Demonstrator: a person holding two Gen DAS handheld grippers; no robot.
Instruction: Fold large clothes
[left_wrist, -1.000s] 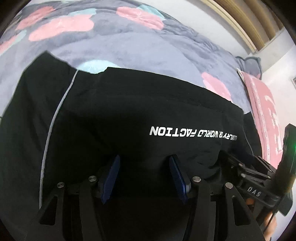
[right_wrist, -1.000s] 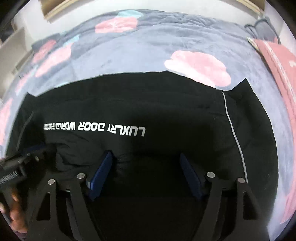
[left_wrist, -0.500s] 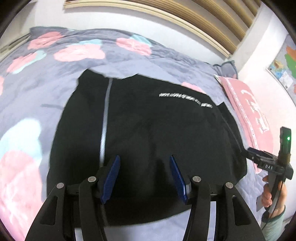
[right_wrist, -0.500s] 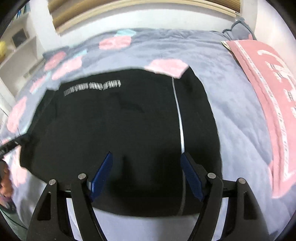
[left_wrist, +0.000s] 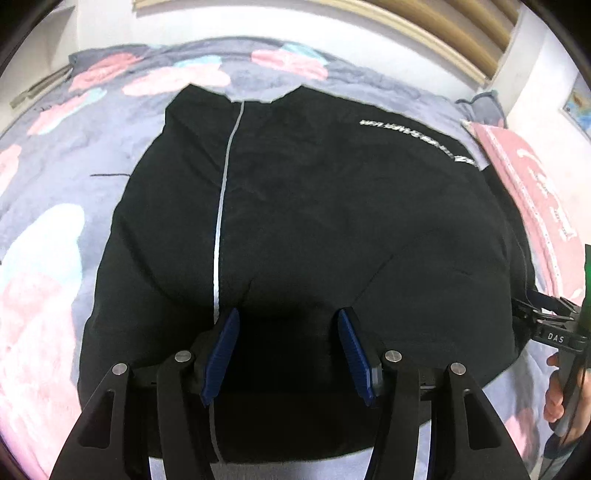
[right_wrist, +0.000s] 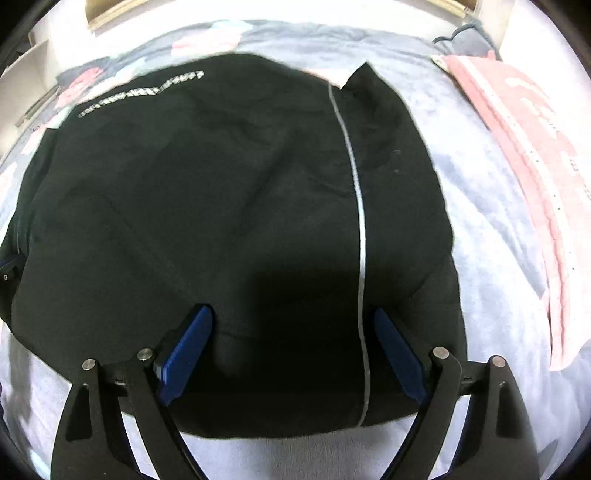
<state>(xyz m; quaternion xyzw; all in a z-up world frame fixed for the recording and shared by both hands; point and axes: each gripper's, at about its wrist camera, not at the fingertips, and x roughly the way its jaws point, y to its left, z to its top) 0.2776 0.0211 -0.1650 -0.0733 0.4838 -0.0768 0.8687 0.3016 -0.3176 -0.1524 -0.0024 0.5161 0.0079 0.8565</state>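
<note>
Both tongs were off the cloth at this point. Left tongs stood spread with nothing between the pads, hanging over the near hem of the black garment. Right tongs were spread wider, their jaws having just been opening, and nothing sat between them either.

The garment lay on the bed, on the grey floral blanket, folded into a compact, rounded block with the white print line up at its far edge. A pale piping stripe ran from far edge to near hem on the left; a matching stripe showed on the right side in the right wrist view. My read: both sides were tucked in so the stripes bracketed the block, and I'd let go so the fold could settle flat.

Pink pillow lay right of the garment, apart from it. The right tongs' handle and my hand showed at the garment's right edge.

Likely next step: another fold from the near hem, though the block already looked close to done.
</note>
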